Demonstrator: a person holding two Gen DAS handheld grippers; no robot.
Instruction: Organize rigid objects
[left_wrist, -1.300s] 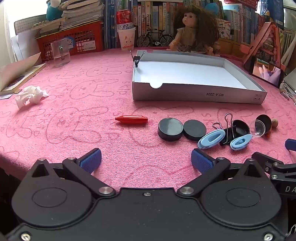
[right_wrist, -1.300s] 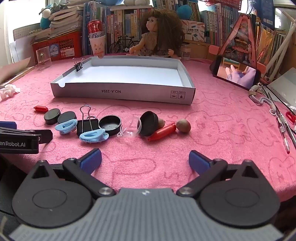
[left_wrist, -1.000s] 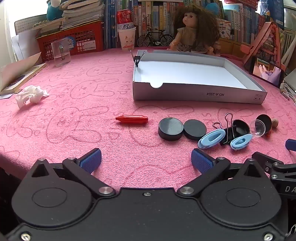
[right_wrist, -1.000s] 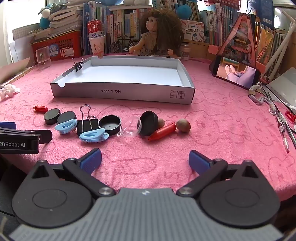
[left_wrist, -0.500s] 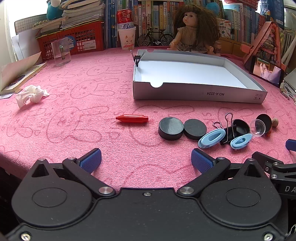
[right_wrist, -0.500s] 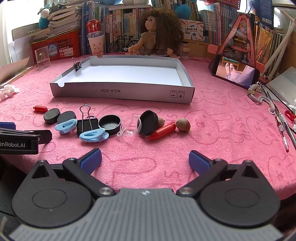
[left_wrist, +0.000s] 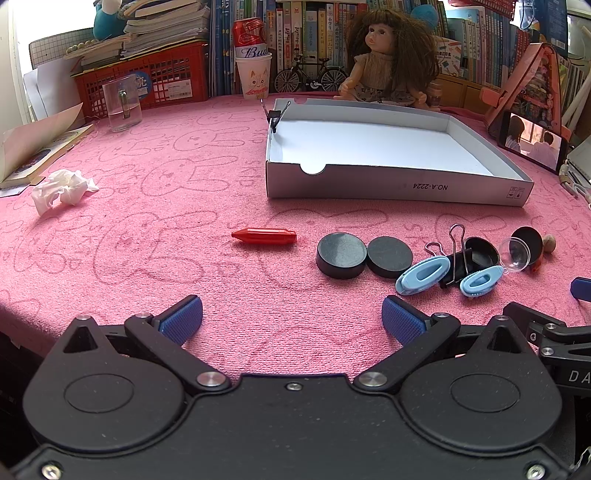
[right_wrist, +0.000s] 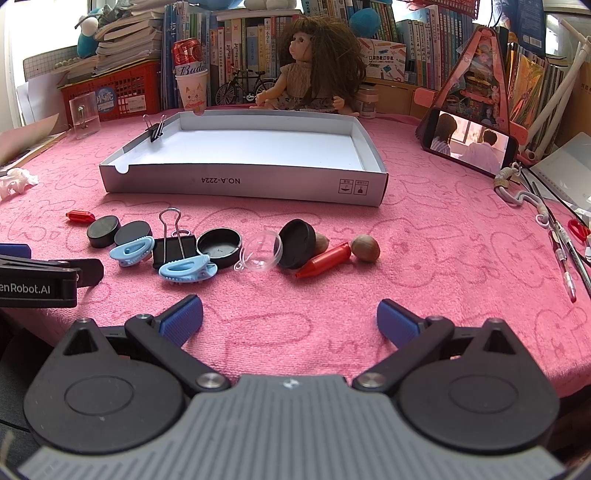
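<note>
A shallow white box (left_wrist: 388, 188) (right_wrist: 243, 182) stands on the pink cloth with a binder clip (left_wrist: 274, 117) on its left wall. In front lie a red crayon (left_wrist: 264, 235), two black discs (left_wrist: 341, 254), two blue clips (right_wrist: 177, 271), a black binder clip (right_wrist: 173, 247), a black lid (right_wrist: 218, 246), a clear dome (right_wrist: 260, 251), another red crayon (right_wrist: 325, 260) and a nut (right_wrist: 365, 248). My left gripper (left_wrist: 291, 319) is open and empty, short of the crayon. My right gripper (right_wrist: 290, 319) is open and empty, short of the pile.
A doll (left_wrist: 388, 59) sits behind the box. A phone (right_wrist: 472, 146) leans at the right, pens (right_wrist: 565, 254) beside it. A clear cup (left_wrist: 122, 107), red basket (left_wrist: 147, 79) and crumpled tissue (left_wrist: 61, 190) are at the left. Books line the back.
</note>
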